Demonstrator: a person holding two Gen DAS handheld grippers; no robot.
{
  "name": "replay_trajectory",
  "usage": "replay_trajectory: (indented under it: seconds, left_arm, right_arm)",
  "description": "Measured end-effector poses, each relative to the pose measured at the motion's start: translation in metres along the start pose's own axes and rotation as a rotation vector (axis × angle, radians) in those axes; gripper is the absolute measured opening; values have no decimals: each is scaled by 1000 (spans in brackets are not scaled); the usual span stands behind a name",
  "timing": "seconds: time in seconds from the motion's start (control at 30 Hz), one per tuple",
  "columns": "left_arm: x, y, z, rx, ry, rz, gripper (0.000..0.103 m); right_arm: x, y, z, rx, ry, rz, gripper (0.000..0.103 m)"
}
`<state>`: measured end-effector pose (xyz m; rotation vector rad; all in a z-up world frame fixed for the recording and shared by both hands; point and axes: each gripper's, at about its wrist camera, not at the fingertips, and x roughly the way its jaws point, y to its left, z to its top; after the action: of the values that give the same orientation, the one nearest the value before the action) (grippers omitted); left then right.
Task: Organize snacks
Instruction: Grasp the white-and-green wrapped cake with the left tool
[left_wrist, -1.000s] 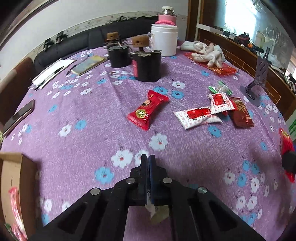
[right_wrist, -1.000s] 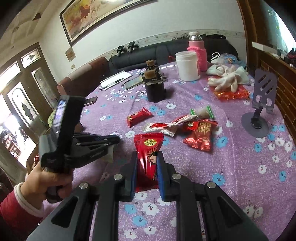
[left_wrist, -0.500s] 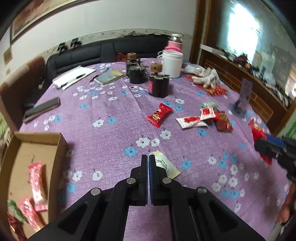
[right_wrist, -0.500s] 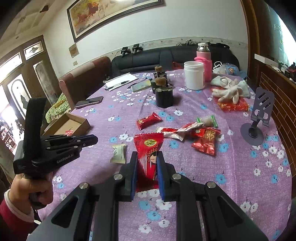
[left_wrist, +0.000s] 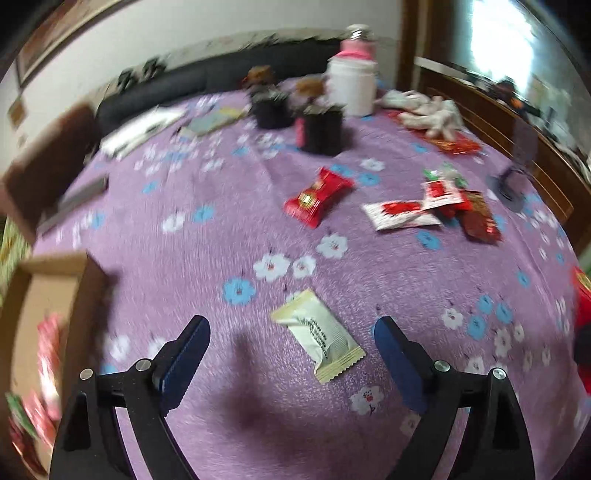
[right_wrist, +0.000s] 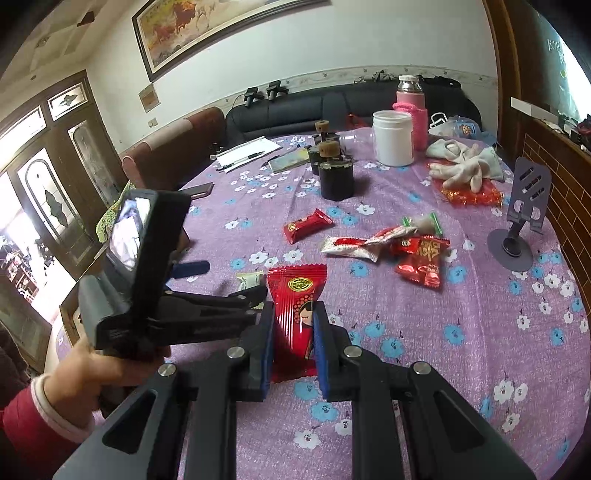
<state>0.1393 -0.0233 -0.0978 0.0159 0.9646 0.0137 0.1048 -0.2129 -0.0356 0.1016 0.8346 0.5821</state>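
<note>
My left gripper (left_wrist: 291, 332) hung wide open over a cream packet (left_wrist: 319, 339) lying flat on the purple cloth (left_wrist: 221, 240), needing a low, centred pinch across its width, while my right gripper (right_wrist: 293, 332) gripped a red packet (right_wrist: 295, 317).

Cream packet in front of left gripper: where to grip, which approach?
Grip the cream packet across its narrow middle, coming straight down from above. It lies flat and diagonal on the tablecloth, so rotate the open left gripper to span the long edges.
</note>
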Motion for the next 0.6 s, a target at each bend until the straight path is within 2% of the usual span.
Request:
replay_trajectory:
  seconds: [0.07,0.13,0.17,0.2,0.27,0.37,0.6]
  left_arm:
    - [13,3,-7,-56,38,-14,92]
    - [15,-1,-10,-53,2,23,90]
    - [14,-1,-10,-64,-1,20,82]
    - [13,-1,-9,-70,-9,26,61]
    - [12,2,-6,-80,-17,30,35]
    - [11,10,-5,-96,-9,-6,34]
    - [-29,28,-20,-110,-76,26,34]
  right_arm:
    - [0,-2,-1,6,1,2,18]
    - [-1,-6,-2,11,-2,0,18]
    - [-1,-7,-2,14,-2,3,18]
    - [-1,-9,-3,19,-2,4,18]
    - [-1,-10,-4,25,-1,4,18]
    - [-2,-11,-5,28,-2,8,18]
    - [4,0,-5,-12,13,-15,18]
